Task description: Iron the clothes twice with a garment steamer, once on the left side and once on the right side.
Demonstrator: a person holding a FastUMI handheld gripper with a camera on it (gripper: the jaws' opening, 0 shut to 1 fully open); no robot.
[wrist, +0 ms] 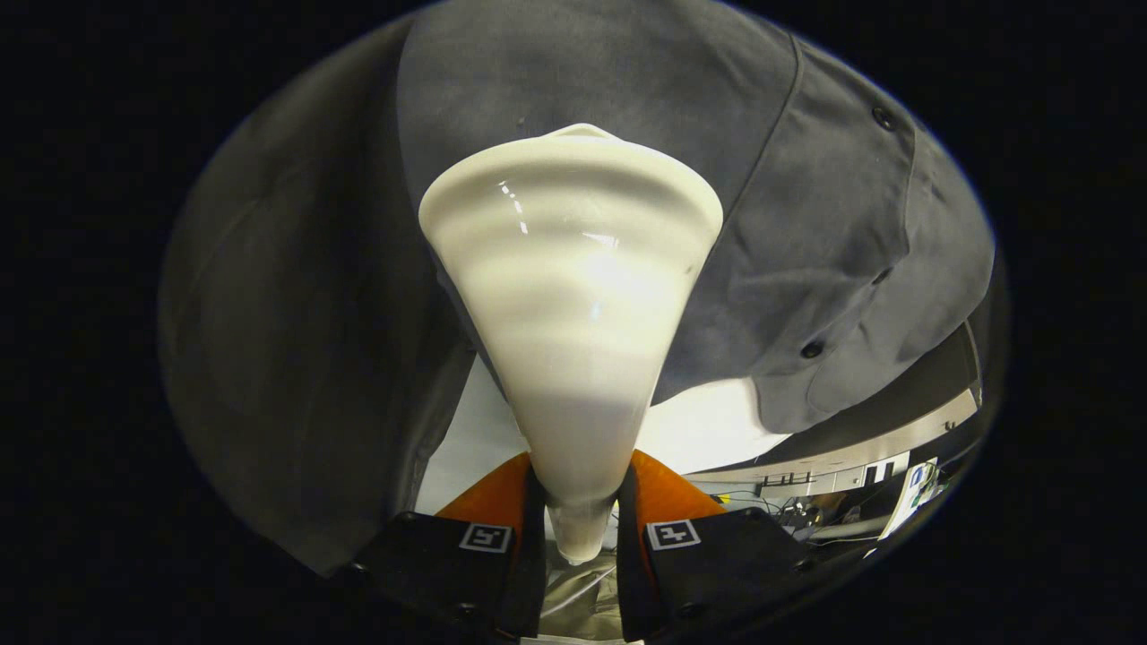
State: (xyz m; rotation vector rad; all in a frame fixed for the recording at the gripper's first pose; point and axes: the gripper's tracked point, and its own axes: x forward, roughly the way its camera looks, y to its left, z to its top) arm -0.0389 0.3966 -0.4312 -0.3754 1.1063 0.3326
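Between tongs (578, 524): white steamer head (573, 296), clamped, against grey garment (806, 224).

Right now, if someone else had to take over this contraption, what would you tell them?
Gripper: fingers shut on the narrow neck of the white steamer head, both sides pressing it.
Steamer head: wide end against or very near the grey shirt; contact can't be confirmed.
Shirt: hanging ahead, snap placket beside the head, a light panel below the hem.
Done: steamer in hand and at the cloth.
Left: passes completed can't be judged; assume both sides.
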